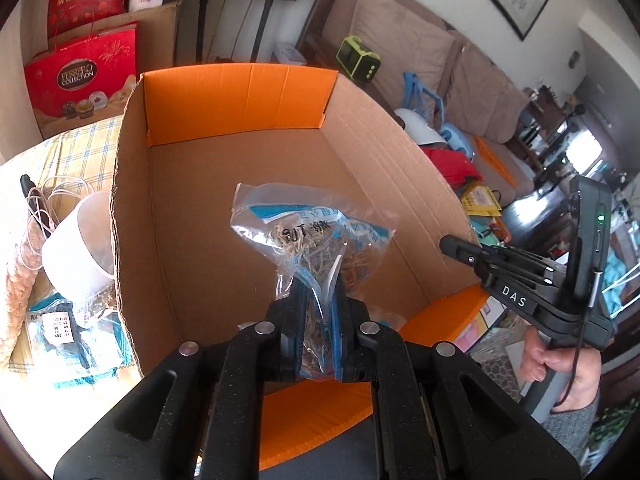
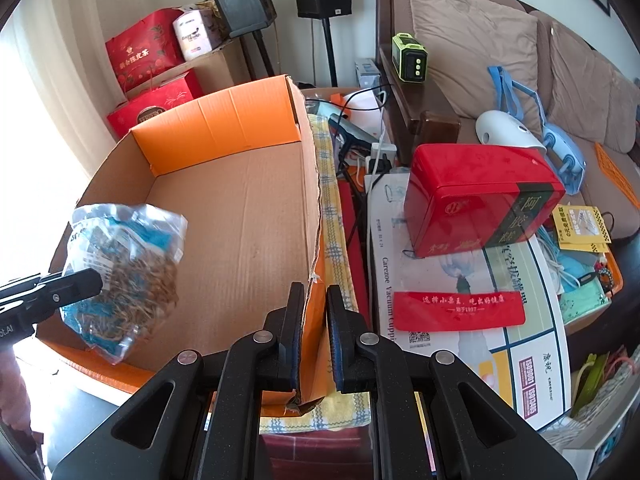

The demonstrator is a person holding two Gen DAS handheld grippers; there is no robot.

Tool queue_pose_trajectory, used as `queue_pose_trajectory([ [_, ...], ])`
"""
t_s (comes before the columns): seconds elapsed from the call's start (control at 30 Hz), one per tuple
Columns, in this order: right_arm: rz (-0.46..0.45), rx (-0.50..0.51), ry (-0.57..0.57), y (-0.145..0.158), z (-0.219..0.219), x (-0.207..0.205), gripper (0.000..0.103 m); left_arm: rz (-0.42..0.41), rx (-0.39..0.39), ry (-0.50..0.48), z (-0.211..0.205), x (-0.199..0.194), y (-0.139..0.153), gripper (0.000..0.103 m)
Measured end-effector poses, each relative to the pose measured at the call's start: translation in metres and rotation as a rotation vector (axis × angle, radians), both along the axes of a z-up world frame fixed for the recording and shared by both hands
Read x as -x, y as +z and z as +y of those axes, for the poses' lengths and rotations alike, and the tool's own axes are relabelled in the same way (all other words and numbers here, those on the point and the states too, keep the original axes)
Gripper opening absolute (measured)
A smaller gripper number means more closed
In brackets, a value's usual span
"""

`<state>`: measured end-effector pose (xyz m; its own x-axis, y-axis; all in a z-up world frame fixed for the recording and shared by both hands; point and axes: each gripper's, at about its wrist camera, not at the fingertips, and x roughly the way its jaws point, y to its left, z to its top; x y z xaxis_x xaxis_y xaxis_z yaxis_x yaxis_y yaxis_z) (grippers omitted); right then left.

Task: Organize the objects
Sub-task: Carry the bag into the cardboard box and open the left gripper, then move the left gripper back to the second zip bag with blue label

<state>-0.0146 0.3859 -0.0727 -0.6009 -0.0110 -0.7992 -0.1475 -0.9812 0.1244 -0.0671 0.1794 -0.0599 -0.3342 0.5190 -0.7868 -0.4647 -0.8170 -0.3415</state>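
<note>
A clear plastic bag of dried brown herbs (image 1: 308, 236) with blue print hangs over the inside of an open cardboard box (image 1: 240, 96) with orange flaps. My left gripper (image 1: 316, 300) is shut on the bag's lower part. From the right wrist view the same bag (image 2: 128, 256) is at the left, over the box's near left corner, with the left gripper (image 2: 80, 284) pinching it. My right gripper (image 2: 314, 304) is shut on the box's (image 2: 216, 132) near right wall, whose orange edge fills the gap between its jaws. The right gripper (image 1: 456, 247) also shows at the box's right rim, held by a hand.
Left of the box, a white cup (image 1: 76, 248), white cables (image 1: 44, 200) and blue packets (image 1: 60, 332) lie on a checked cloth. Red gift bags (image 1: 84, 76) stand behind. Right of the box are a red tin (image 2: 476, 200), a white carton (image 2: 460, 280), cords and a brown sofa (image 2: 472, 40).
</note>
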Motion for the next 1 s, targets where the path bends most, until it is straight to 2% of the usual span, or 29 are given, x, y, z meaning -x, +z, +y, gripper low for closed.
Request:
queue_pose_trajectory([
  [0.17,0.000,0.000,0.000,0.000,0.000,0.000,0.010,-0.022,0.004,-0.003,0.001,0.002,-0.003,0.010],
  [0.27,-0.001,0.000,0.001,0.000,0.000,0.000,0.010,-0.018,-0.002,-0.013,0.001,0.002,-0.001,0.017],
  [0.37,-0.001,-0.002,0.000,0.000,0.000,0.000,0.010,-0.017,-0.001,-0.009,0.001,0.002,-0.001,0.019],
  [0.43,-0.001,0.000,-0.001,0.000,0.000,0.000,0.010,-0.021,-0.004,0.000,-0.002,0.003,0.001,0.026],
  [0.53,-0.001,0.000,-0.003,0.000,0.001,0.000,0.010,-0.003,-0.020,0.031,-0.014,0.003,0.008,0.054],
  [0.57,-0.001,-0.001,-0.002,0.000,0.001,0.000,0.010,0.004,-0.030,0.045,-0.019,0.003,0.012,0.067],
  [0.6,-0.001,-0.001,-0.002,0.000,0.001,0.000,0.010,0.011,-0.046,0.055,-0.024,0.004,0.016,0.071],
  [0.73,-0.002,-0.004,-0.002,-0.001,0.001,-0.001,0.010,0.036,-0.075,0.069,-0.045,0.005,0.033,0.073],
  [0.83,-0.002,-0.004,-0.002,-0.001,0.001,-0.001,0.010,0.069,-0.069,0.098,-0.065,0.006,0.043,0.075],
  [0.9,-0.001,-0.003,-0.002,-0.001,0.001,-0.001,0.010,0.088,-0.060,0.119,-0.080,0.006,0.047,0.080],
  [1.0,-0.001,-0.005,-0.002,-0.001,0.001,-0.001,0.010,0.100,-0.031,0.150,-0.102,0.008,0.048,0.080],
])
